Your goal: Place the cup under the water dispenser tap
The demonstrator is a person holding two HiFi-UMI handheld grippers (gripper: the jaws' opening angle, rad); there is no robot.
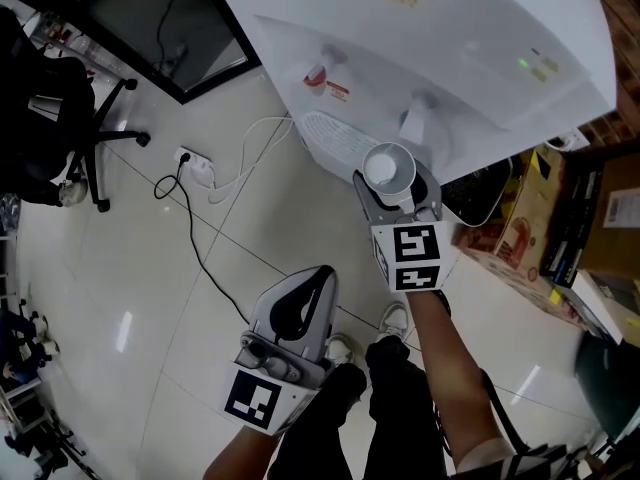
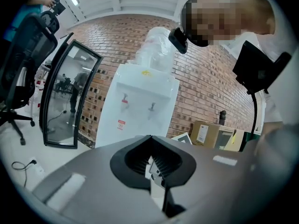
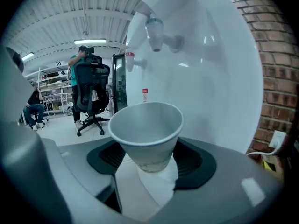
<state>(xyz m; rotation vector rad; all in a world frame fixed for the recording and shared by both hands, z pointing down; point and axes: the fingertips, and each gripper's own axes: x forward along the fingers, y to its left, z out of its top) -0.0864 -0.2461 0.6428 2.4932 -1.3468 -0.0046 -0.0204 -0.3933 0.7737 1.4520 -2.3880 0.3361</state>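
A white paper cup (image 1: 388, 167) stands upright between the jaws of my right gripper (image 1: 391, 184), which is shut on its lower part. In the right gripper view the cup (image 3: 146, 127) fills the middle. The white tap (image 3: 154, 31) hangs above it and a little farther off, and the red tap (image 3: 129, 59) is farther left. From the head view, the cup sits just in front of the white tap (image 1: 417, 118) of the white water dispenser (image 1: 450, 28), by the drip tray (image 1: 335, 134). My left gripper (image 1: 298, 306) hangs lower and nearer, shut and empty, facing the dispenser (image 2: 140, 111).
On the floor left of the dispenser lie a power strip (image 1: 196, 164) and its cables. A black office chair (image 1: 70, 138) and a glass-door cabinet (image 1: 165, 23) stand to the left. Cardboard boxes (image 1: 530, 218) crowd the right side. The person's shoes (image 1: 394, 319) are below the grippers.
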